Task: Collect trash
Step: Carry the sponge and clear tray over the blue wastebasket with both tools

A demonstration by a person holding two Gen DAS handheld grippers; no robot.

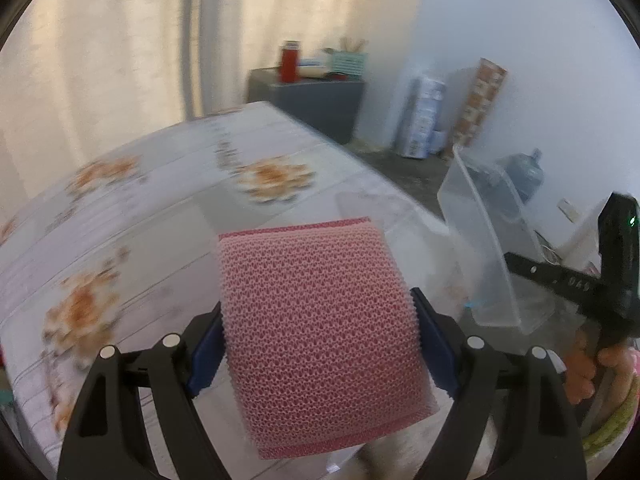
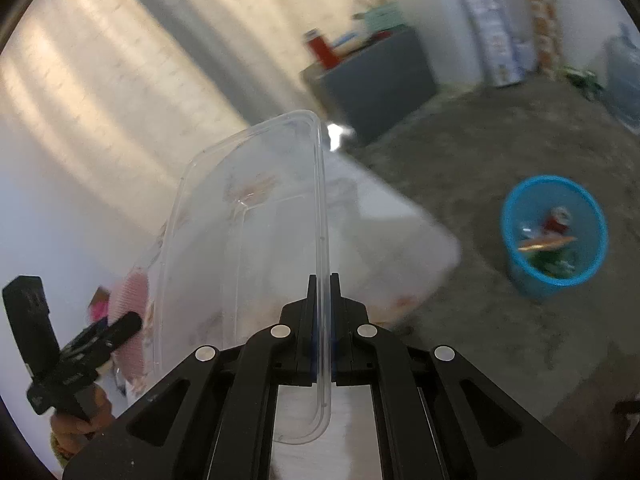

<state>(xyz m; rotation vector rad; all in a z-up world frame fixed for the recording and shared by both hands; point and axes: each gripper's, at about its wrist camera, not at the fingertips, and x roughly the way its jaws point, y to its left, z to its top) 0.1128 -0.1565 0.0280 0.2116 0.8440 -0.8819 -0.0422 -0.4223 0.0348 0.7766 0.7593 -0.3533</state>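
Note:
A pink mesh sponge (image 1: 316, 272) fills the middle of the left wrist view. My left gripper (image 1: 318, 312) is shut on it, its blue pads pressed against both sides, above the flowered tablecloth. A clear plastic container (image 2: 248, 240) stands on edge in the right wrist view. My right gripper (image 2: 323, 280) is shut on its rim. That same container (image 1: 480, 240) shows at the right of the left wrist view. The pink sponge (image 2: 130, 320) appears again at the lower left of the right wrist view, behind the container's wall. Both views are motion-blurred.
A blue bin (image 2: 554, 232) with several pieces of trash inside stands on the grey floor beyond the table's corner. The table (image 1: 160, 208) has a white cloth with orange flowers. A grey cabinet (image 1: 316, 100) with jars stands by the curtain. A water jug (image 1: 524, 172) sits by the wall.

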